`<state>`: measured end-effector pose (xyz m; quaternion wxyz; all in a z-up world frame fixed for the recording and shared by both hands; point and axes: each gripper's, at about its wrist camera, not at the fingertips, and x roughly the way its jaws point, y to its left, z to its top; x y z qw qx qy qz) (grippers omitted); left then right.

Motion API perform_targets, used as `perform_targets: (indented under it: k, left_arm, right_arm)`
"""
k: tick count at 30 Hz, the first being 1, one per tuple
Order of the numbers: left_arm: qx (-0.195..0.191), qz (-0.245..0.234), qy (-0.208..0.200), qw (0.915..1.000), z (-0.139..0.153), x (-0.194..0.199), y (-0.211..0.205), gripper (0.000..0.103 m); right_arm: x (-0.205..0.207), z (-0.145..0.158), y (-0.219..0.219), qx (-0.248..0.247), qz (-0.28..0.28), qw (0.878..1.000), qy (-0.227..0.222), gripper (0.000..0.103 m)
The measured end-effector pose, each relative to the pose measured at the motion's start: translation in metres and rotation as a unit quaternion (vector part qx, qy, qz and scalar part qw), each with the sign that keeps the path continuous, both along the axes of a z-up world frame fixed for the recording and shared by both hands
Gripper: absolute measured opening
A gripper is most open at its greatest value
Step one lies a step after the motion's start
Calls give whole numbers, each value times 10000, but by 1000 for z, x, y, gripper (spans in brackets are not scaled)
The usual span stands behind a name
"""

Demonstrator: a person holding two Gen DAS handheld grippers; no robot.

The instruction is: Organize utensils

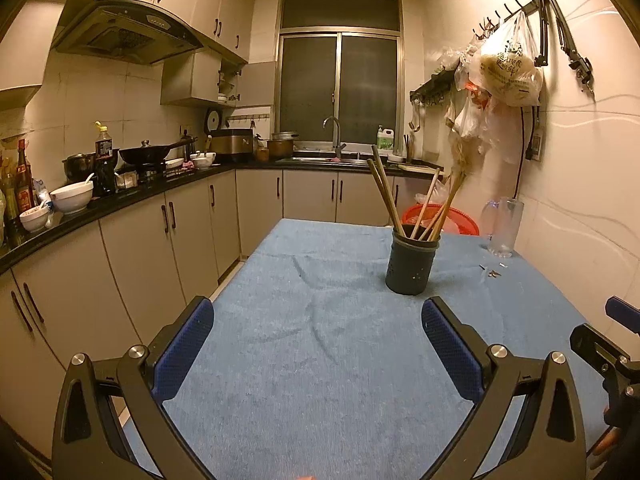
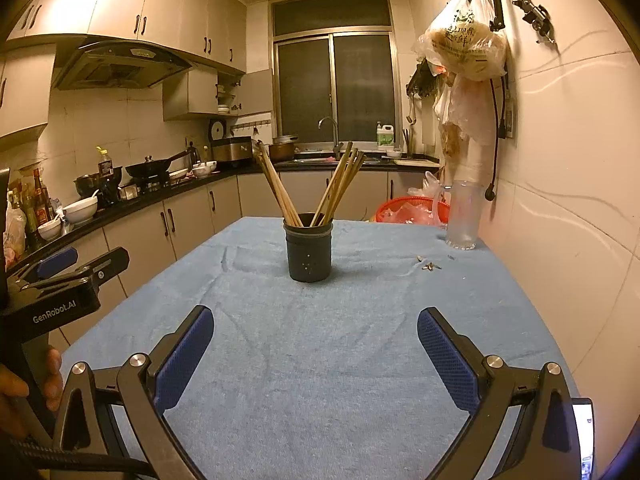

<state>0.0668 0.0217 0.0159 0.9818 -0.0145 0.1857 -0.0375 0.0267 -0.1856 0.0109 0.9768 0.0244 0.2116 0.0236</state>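
A dark round utensil holder (image 1: 411, 264) (image 2: 309, 248) stands on the blue cloth of the table (image 1: 304, 344) (image 2: 320, 360), with several wooden chopsticks (image 1: 386, 196) (image 2: 340, 184) leaning out of it to both sides. My left gripper (image 1: 318, 312) is open over the near part of the cloth, well short of the holder, nothing between its blue pads. My right gripper (image 2: 316, 320) is open too, pointing at the holder from a distance. The right wrist view also catches the left gripper's body (image 2: 60, 284) at the left edge, held by a hand.
A clear glass pitcher (image 1: 504, 226) (image 2: 464, 216) stands at the table's far right by the wall, with small scraps (image 2: 430, 266) on the cloth near it. Behind the table is a red basket (image 2: 412, 210). A cluttered counter (image 1: 100, 200) runs along the left.
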Motion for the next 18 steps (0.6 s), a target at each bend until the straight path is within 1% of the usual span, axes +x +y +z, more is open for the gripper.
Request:
perform_targets:
  k: [7,18]
  left_arm:
    - [-19,19,-56,10000,4,-5,1,103]
    - [2,60,-40,10000,2,-1,-2,103]
  right_arm:
    - [-6,6,4,-175,45,9997,-144,103]
    - [-7,12,7,-241,97,9991,-326,103]
